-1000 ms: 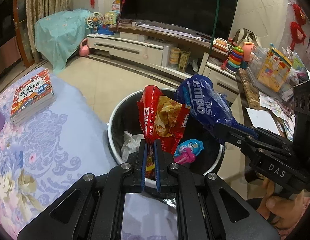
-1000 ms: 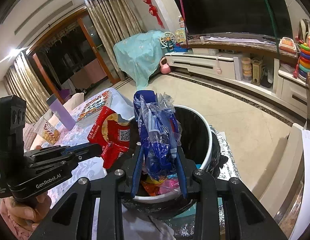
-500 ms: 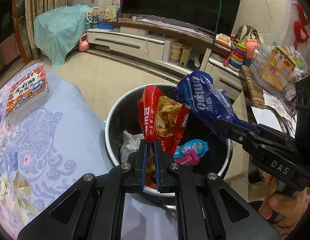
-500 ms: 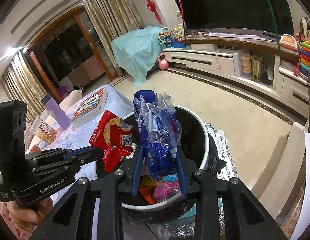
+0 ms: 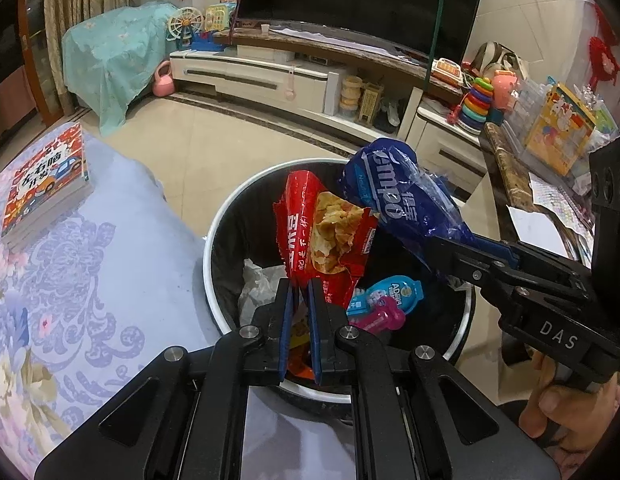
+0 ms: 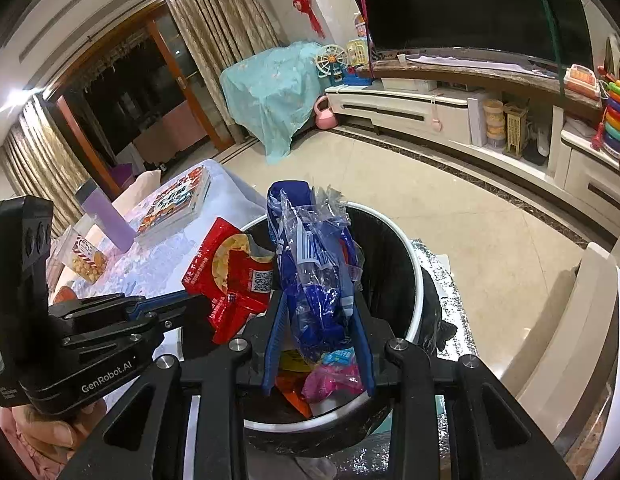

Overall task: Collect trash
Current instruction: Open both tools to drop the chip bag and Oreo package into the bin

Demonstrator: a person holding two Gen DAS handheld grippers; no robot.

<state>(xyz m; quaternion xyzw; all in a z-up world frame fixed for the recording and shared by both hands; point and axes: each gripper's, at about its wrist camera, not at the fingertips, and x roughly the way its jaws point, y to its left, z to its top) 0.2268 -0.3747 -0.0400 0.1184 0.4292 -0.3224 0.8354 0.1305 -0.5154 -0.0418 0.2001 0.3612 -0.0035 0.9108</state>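
Holding two empty snack bags over the bin [image 5: 214, 240], we think both will feel very light, thin and crinkly, so they can slip or flop if we let go too early. A good place to take hold is the flat bottom edge of each bag, where the plastic folds together, and that is where we have them. Our left gripper [image 5: 301, 292] has its jaws pressed almost together, pinching the bottom of the red chip bag [image 5: 321, 236]. The red chip bag stands up from the jaws, right above the open mouth of the bin. It is bright red with white writing and a picture of yellow chips, and its top is torn and bent. Our right gripper [image 6: 317, 320] has its jaws a bit wider, squeezing the bunched blue wrapper [image 6: 313, 272]. The blue wrapper is shiny dark blue with white letters and some clear, wrinkled plastic at the top. It is also above the bin, just beside the red bag. The bin is round and black inside with a white rim. Down in it we see more trash, like a pink and blue candy pack [image 5: 383, 304] and some white paper [image 5: 258, 288]. The bin sits next to a worktop with a purple flower cloth [image 5: 70, 280], where a stack of books [image 5: 44, 184] rests well apart from the bags.
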